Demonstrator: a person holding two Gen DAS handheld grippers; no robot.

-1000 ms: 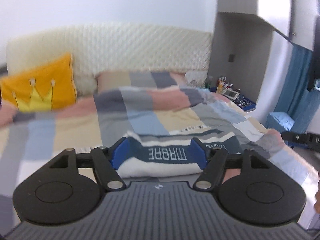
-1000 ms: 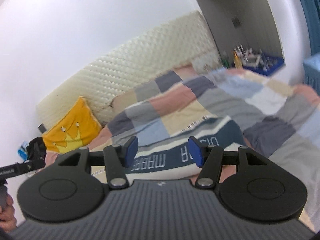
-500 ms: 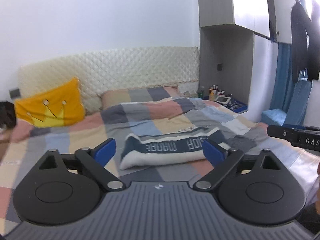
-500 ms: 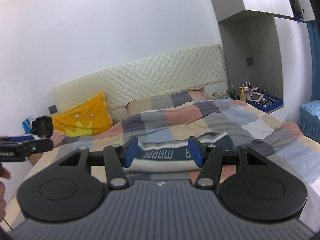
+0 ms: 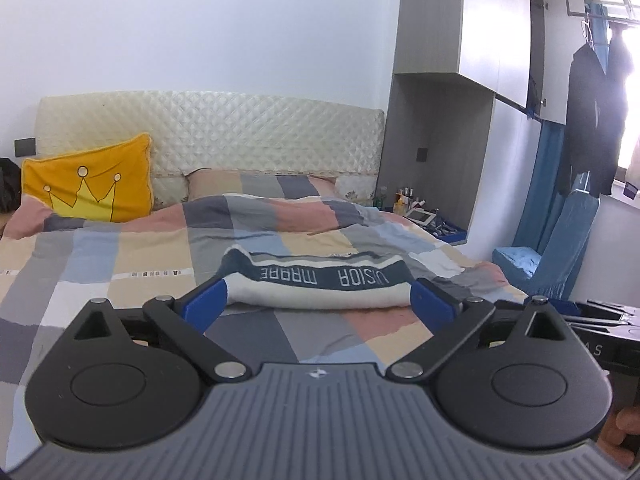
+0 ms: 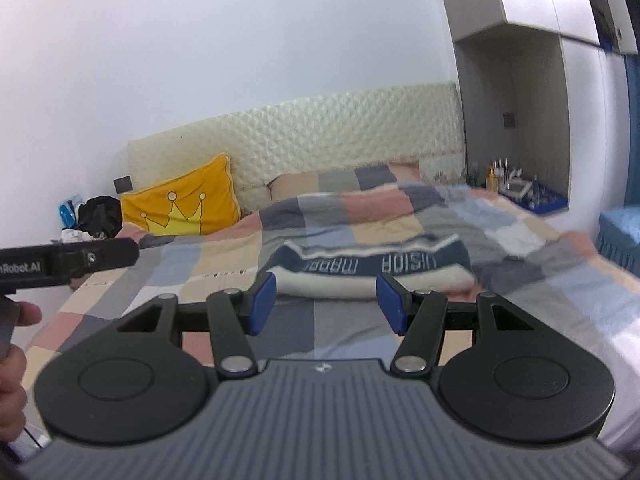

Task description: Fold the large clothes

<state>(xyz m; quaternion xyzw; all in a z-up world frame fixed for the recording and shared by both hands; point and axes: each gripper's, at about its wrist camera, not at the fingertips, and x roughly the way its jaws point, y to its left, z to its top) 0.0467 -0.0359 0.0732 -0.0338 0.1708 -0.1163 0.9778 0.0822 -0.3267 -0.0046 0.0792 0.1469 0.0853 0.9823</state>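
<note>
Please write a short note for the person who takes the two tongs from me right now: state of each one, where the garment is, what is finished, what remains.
Left tongs: wide open, nothing between the pads, clear of the garment.
Right tongs: partly open, empty as well, also short of it.
Folded sweater: a navy and cream bundle with lettering, lying across the middle of the checked quilt, untouched.
Yellow crown cushion: at the headboard, away from the work.
Done: the sweater looks folded into a compact bundle and released.
Left: probably only a check that the fold is tidy; no second garment to fold is visible on the bed.
</note>
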